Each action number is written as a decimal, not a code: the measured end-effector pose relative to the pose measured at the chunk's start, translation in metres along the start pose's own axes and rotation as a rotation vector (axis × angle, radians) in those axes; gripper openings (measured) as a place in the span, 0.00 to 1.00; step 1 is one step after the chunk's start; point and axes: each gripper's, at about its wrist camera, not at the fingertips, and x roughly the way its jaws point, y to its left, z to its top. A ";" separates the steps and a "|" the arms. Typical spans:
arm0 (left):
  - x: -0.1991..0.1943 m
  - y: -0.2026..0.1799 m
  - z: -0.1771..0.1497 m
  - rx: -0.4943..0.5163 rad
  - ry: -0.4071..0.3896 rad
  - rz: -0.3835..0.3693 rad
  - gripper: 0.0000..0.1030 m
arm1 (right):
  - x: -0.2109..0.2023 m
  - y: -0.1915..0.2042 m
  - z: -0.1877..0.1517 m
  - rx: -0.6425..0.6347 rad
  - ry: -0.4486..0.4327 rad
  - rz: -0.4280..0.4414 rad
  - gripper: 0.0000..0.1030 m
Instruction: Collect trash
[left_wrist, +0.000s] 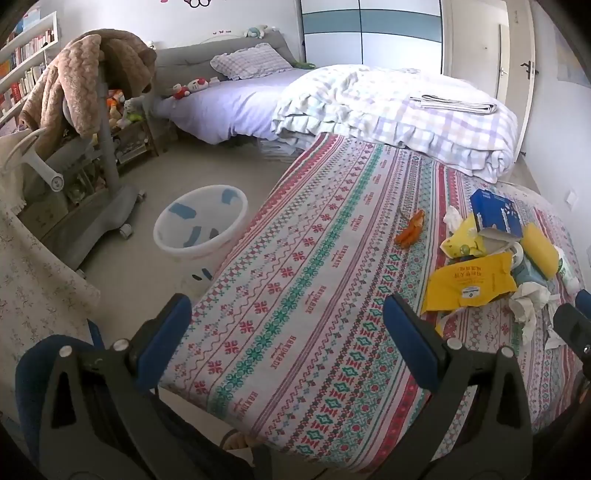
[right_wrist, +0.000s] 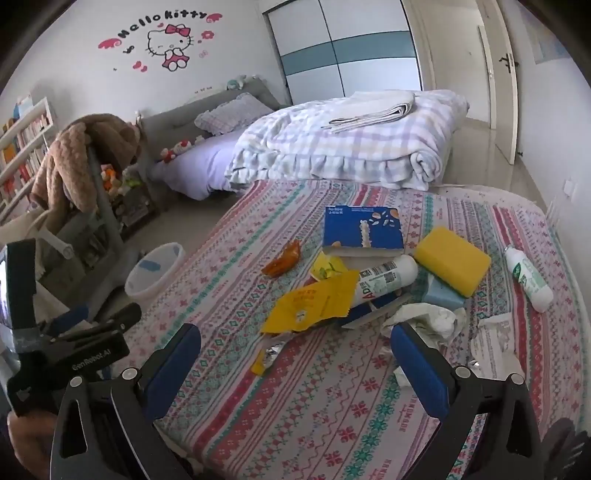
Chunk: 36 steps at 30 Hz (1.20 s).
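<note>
Trash lies on the patterned cloth (right_wrist: 295, 387): a yellow wrapper (right_wrist: 314, 301) (left_wrist: 467, 282), an orange wrapper (right_wrist: 282, 260) (left_wrist: 410, 230), a blue box (right_wrist: 364, 230) (left_wrist: 496, 216), crumpled tissue (right_wrist: 430, 319) (left_wrist: 528, 302), a white tube (right_wrist: 386, 278), a yellow sponge (right_wrist: 452, 266) (left_wrist: 541, 249) and a white bottle (right_wrist: 528, 278). A white trash bin (left_wrist: 199, 229) (right_wrist: 155, 275) stands on the floor left of the table. My left gripper (left_wrist: 286, 325) is open and empty over the cloth's near edge. My right gripper (right_wrist: 295, 354) is open and empty, just short of the yellow wrapper and tissue.
A bed with a plaid folded quilt (left_wrist: 399, 107) stands behind the table. A grey chair draped with a brown blanket (left_wrist: 85, 81) stands left of the bin, with bookshelves (left_wrist: 26, 62) behind. A door (right_wrist: 498, 74) is at the far right.
</note>
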 end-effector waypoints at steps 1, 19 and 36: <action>0.000 0.000 0.000 -0.002 0.000 -0.001 1.00 | 0.000 0.001 -0.001 -0.005 0.003 0.001 1.00; 0.003 -0.001 -0.002 -0.007 0.005 -0.003 1.00 | 0.002 0.000 0.000 0.004 0.044 -0.024 1.00; 0.004 -0.003 -0.004 0.001 0.009 -0.009 1.00 | 0.001 -0.001 0.002 0.026 0.033 -0.012 1.00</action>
